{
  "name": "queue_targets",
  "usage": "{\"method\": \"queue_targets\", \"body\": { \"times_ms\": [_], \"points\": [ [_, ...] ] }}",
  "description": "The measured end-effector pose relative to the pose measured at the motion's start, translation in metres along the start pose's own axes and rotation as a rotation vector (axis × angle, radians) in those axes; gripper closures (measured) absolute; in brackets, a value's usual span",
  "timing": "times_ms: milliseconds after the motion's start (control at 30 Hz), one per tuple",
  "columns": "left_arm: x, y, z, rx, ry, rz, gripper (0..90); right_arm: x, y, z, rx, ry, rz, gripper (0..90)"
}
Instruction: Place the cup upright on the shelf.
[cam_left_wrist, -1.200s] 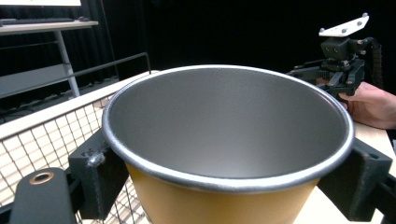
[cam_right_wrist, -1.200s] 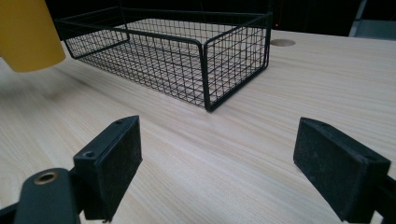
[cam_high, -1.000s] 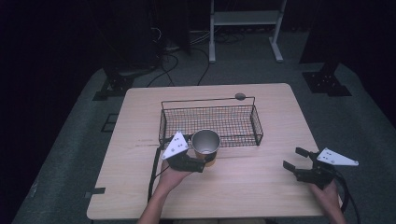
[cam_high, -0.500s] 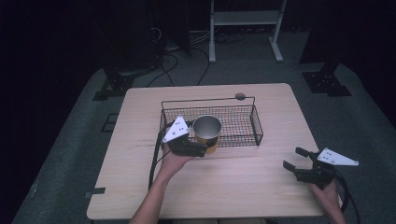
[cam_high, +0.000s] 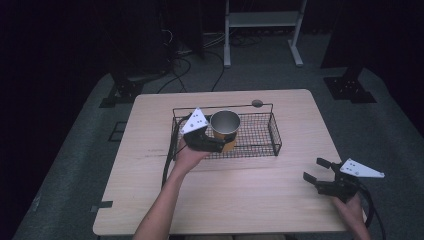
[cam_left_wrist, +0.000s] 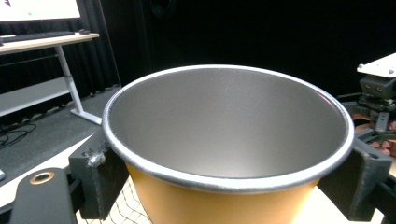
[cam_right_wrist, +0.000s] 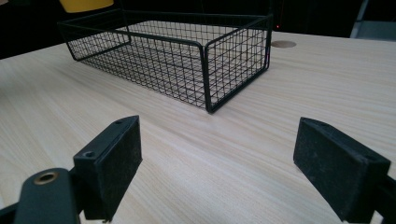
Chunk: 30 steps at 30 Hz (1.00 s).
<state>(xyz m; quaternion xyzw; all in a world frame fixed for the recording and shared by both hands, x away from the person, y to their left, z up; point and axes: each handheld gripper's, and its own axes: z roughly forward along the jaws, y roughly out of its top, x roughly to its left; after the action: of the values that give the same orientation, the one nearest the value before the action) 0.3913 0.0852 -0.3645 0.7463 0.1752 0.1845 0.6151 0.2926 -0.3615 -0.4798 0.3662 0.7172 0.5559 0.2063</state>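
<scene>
From the high view, I see my left gripper (cam_high: 216, 144) has carried the orange cup (cam_high: 224, 129) from the table in front of the wire basket (cam_high: 272, 131) up and over the basket's near rim; a second ago the cup sat lower, just outside that rim. Now the cup hangs upright above the basket's left half, its steel-lined mouth facing up. I judge the lift is done and the lowering into the basket is what remains. My right gripper (cam_high: 320, 176) rests near the table's near right corner, well apart from the basket, where it was before.

In the left gripper view, the cup (cam_left_wrist: 224, 154) sits between the two black jaws, which press its orange wall from either side just under the rim, so the hold looks firm.

In the right gripper view, the jaws stand wide apart with nothing between them, only bare table (cam_right_wrist: 196, 154) ahead and the basket (cam_right_wrist: 187, 51) beyond, empty at this end.
</scene>
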Motion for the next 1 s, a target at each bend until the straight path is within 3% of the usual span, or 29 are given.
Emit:
{"method": "queue_targets", "body": {
  "times_ms": [133, 400, 767, 1000],
  "points": [
    [0.006, 0.000, 0.004, -0.012, -0.001, -0.019, 13.3, 0.000, 0.000, 0.000, -0.001, -0.001, -0.005, 14.3],
    [0.023, 0.004, 0.018, 0.028, -0.015, -0.002, 13.2, -0.001, 0.000, 0.000, -0.003, 0.002, -0.002, 14.2],
    [0.042, -0.001, 0.032, 0.051, -0.027, -0.035, 13.2, 0.000, 0.000, 0.000, -0.002, 0.003, -0.004, 14.3],
    [0.051, -0.003, 0.042, 0.077, -0.044, -0.031, 13.2, 0.000, 0.000, 0.000, -0.003, 0.003, -0.004, 14.2]
  ]
}}
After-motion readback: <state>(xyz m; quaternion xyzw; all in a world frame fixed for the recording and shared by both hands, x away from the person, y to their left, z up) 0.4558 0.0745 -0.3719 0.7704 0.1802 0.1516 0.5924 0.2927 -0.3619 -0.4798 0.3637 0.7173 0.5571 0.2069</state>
